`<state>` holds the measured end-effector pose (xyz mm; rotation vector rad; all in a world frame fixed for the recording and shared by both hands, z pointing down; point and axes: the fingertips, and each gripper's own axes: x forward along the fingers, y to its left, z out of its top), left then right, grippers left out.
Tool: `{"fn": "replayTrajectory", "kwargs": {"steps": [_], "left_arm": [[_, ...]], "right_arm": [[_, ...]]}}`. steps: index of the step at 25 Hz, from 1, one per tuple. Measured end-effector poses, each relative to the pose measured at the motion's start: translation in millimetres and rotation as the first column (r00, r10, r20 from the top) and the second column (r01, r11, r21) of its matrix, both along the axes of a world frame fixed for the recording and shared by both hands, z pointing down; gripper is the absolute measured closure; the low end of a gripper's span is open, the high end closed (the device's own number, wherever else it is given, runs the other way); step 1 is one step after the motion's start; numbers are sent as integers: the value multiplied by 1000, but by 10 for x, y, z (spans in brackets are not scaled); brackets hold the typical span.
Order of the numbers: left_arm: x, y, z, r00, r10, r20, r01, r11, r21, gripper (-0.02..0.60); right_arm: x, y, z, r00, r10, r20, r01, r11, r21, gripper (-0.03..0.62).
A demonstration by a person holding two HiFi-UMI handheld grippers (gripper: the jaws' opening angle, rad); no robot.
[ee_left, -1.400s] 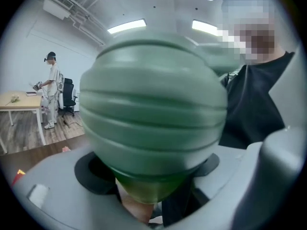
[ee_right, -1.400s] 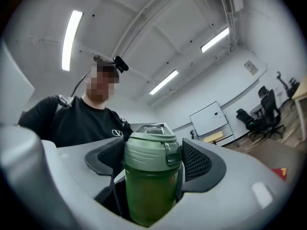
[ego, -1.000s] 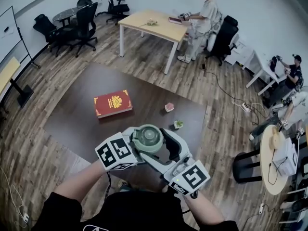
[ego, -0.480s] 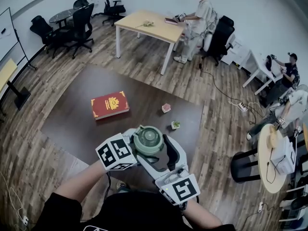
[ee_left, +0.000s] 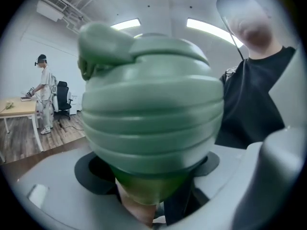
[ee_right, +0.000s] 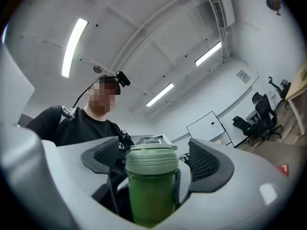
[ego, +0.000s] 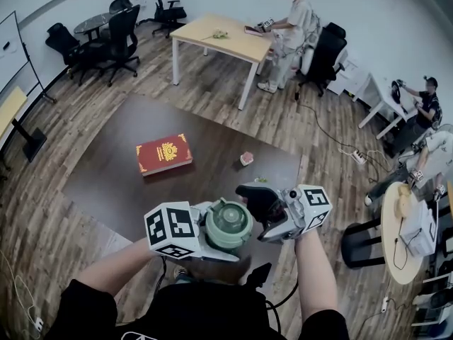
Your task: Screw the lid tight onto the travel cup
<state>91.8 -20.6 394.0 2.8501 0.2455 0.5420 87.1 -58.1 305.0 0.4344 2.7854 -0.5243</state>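
The green cup [ee_right: 151, 195], with a paler lid [ee_left: 151, 109] on top, is held in the air close before the person, by the near edge of the dark table [ego: 113, 183]. The left gripper [ee_left: 152, 172] is closed on the cup's body under the lid. In its own view most of the picture is filled by the lid, so only the outer parts of the two dark pads are seen and the contact itself is hidden. The right gripper [ee_right: 154, 153] is spread wide, with a gap on each side between lid and pad; nothing is gripped by it. How far the lid is screwed down cannot be told. A red book [ego: 163, 154] lies farther off on the table.
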Motion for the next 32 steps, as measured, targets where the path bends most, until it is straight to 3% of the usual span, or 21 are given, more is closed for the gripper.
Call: {"fn": "replayTrajectory", "kwargs": {"steps": [5, 8, 10, 12, 15, 17, 19, 23, 25, 27, 28, 29, 30, 32], "left_arm": [[67, 105, -18, 998, 54, 9, -54, 999, 3, 181], [38, 30, 7, 999, 41, 15, -41, 999, 5, 181], [-18, -67, 52, 1000, 8, 27, -9, 1000, 19, 181], [-76, -184, 120, 998, -39, 48, 37, 998, 41, 181], [-151, -370, 239, 990, -115, 80, 109, 991, 82, 181], [-190, -495, 299, 982, -170, 87, 161, 982, 101, 181], [-211, -618, 346, 971, -224, 87, 213, 970, 118, 181], [-191, -794, 398, 954, -292, 66, 282, 951, 131, 181], [-161, -830, 418, 950, -308, 55, 300, 947, 119, 181], [-110, -820, 435, 951, -307, 42, 302, 949, 96, 183], [-87, -806, 437, 952, -303, 37, 299, 951, 84, 183], [-74, -798, 439, 954, -299, 35, 295, 952, 77, 183], [-74, -795, 442, 955, -296, 36, 293, 953, 78, 183], [-101, -801, 453, 956, -290, 42, 286, 954, 84, 181]], "right_arm": [[-193, 109, 103, 976, -198, -95, 204, 978, 50, 141], [-251, 83, 83, 972, -212, -103, 218, 975, 50, 180], [-307, 28, 100, 983, -137, -120, 145, 988, 58, 183], [-361, -34, 143, 989, 1, -150, 13, 996, 91, 186], [-435, -130, 227, 944, 266, -195, -238, 958, 159, 186], [-479, -198, 268, 866, 454, -209, -415, 886, 205, 187], [-507, -270, 300, 744, 633, -214, -586, 772, 248, 189], [-537, -369, 365, 423, 878, -224, -813, 476, 335, 189], [-530, -391, 396, 260, 940, -222, -873, 327, 363, 189], [-489, -384, 416, 137, 968, -209, -906, 207, 368, 189], [-466, -380, 419, 102, 974, -204, -916, 172, 362, 189], [-453, -378, 420, 89, 976, -199, -921, 156, 357, 189], [-457, -380, 423, 96, 976, -195, -920, 161, 356, 187], [-497, -381, 437, 167, 968, -187, -902, 226, 368, 186]]}}
